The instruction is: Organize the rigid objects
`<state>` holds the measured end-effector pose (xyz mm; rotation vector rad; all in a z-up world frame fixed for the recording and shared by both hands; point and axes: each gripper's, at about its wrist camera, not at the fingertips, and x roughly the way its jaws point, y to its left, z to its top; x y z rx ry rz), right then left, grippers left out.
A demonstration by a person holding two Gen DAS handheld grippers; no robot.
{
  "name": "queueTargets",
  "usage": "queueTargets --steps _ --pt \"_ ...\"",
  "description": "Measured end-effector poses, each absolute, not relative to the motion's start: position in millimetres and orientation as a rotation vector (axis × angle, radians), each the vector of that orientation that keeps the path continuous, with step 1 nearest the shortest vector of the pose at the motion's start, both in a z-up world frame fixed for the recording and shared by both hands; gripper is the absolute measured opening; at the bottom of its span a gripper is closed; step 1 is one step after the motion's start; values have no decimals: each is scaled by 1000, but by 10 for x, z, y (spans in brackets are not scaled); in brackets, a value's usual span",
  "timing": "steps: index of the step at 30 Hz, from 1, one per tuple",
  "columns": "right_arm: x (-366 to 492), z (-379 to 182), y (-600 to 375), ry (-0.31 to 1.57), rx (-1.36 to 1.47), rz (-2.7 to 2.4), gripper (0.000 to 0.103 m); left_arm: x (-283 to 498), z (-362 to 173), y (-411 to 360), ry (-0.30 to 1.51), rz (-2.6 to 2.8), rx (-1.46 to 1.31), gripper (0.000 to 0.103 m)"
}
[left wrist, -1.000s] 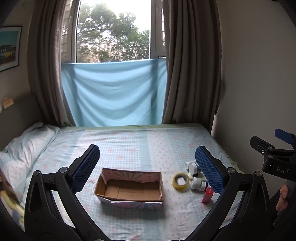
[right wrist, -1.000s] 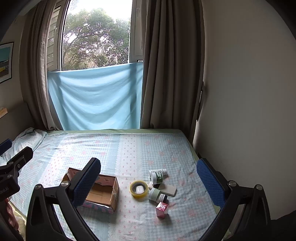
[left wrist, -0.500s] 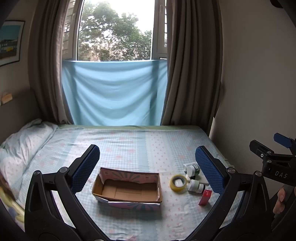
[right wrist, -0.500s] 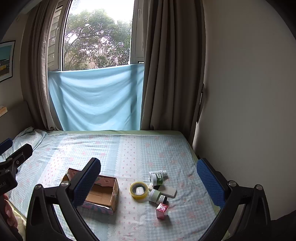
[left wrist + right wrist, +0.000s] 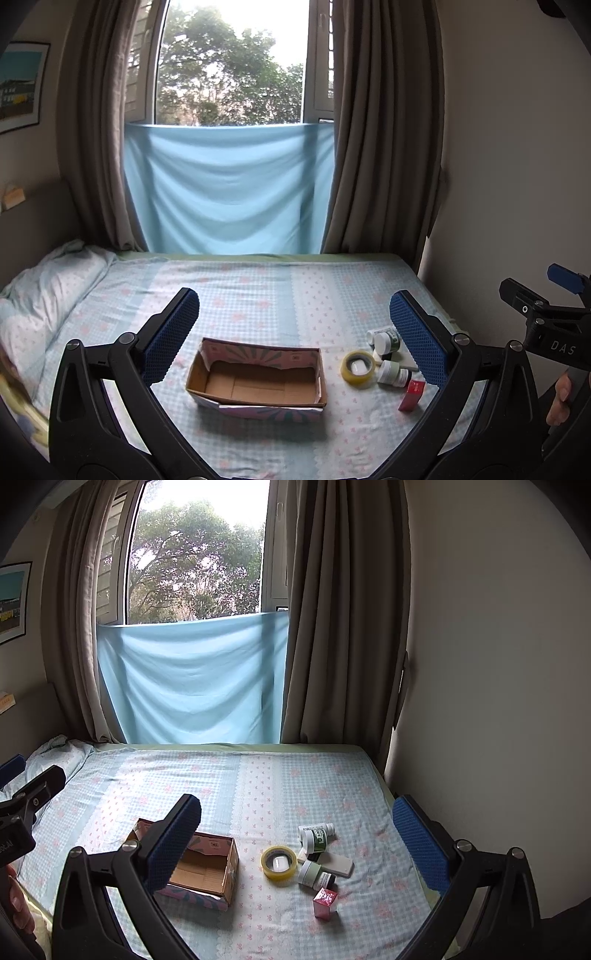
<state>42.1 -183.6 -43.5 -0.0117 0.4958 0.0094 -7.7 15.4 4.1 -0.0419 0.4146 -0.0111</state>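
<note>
A bed (image 5: pixel 258 288) fills the lower half of both views, covered by a pale blue checked sheet with pink flower marks and a white patterned band running down its middle. A pillow (image 5: pixel 48 280) in matching fabric lies at the left edge. Behind the bed, in the upper centre, a window (image 5: pixel 229 62) shows trees, its lower part covered by a hung light blue cloth (image 5: pixel 225 184), with brown curtains (image 5: pixel 384 129) on either side. A framed picture (image 5: pixel 20 85) hangs at the upper left; a plain wall takes up the right.

At lower centre of the left wrist view sits an open cardboard box (image 5: pixel 258 376), empty. To its right lies a roll of yellow tape (image 5: pixel 357 368), and beside that a close cluster: two white bottles (image 5: pixel 317 836) with green labels, a small jar (image 5: pixel 313 874), a flat white piece (image 5: pixel 334 864) and a small red box (image 5: pixel 412 396).

The left gripper (image 5: pixel 291 336) hangs above the bed with its blue-padded fingers wide apart, holding nothing. The right gripper (image 5: pixel 295 845) is likewise spread wide and empty.
</note>
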Motion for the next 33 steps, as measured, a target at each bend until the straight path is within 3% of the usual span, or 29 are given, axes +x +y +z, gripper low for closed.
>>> queueTargets --steps 18,33 --pt "389 -598 -1878 531 24 -107 103 403 64 180 505 -128 8 102" --pt "792 -2137 -2415 824 131 -204 103 1853 -958 -730 897 -320 22 102"
